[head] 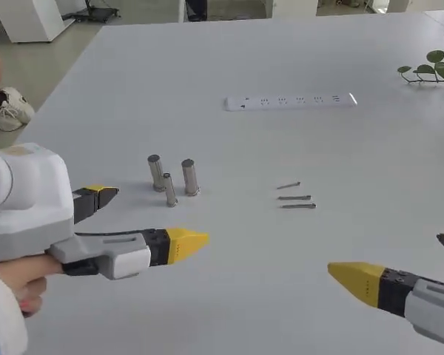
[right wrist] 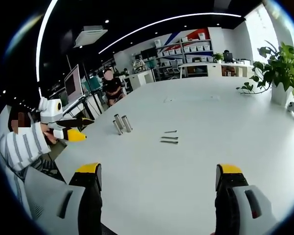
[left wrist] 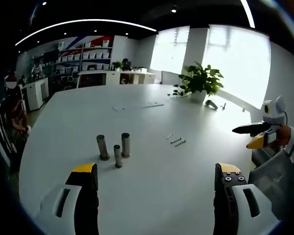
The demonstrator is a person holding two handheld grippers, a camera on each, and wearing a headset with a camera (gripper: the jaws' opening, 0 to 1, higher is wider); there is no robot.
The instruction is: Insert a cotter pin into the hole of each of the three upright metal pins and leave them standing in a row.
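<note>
Three upright metal pins (head: 170,179) stand in a tight cluster on the white table (head: 229,296), also seen in the left gripper view (left wrist: 115,149) and the right gripper view (right wrist: 121,123). Three cotter pins (head: 294,197) lie flat to their right, roughly parallel (left wrist: 175,140) (right wrist: 169,137). My left gripper (head: 152,216) hovers just in front of the metal pins, open and holding nothing (left wrist: 157,171). At the lower right my right gripper (head: 391,257) is open and holds nothing (right wrist: 157,171), nearer to me than the cotter pins.
A white power strip (head: 290,101) lies beyond the pins. A leafy sprig (head: 433,68) reaches in at the far right, and a potted plant (left wrist: 200,81) stands at the table's far side. The table's left edge runs past a person's shoes (head: 7,107).
</note>
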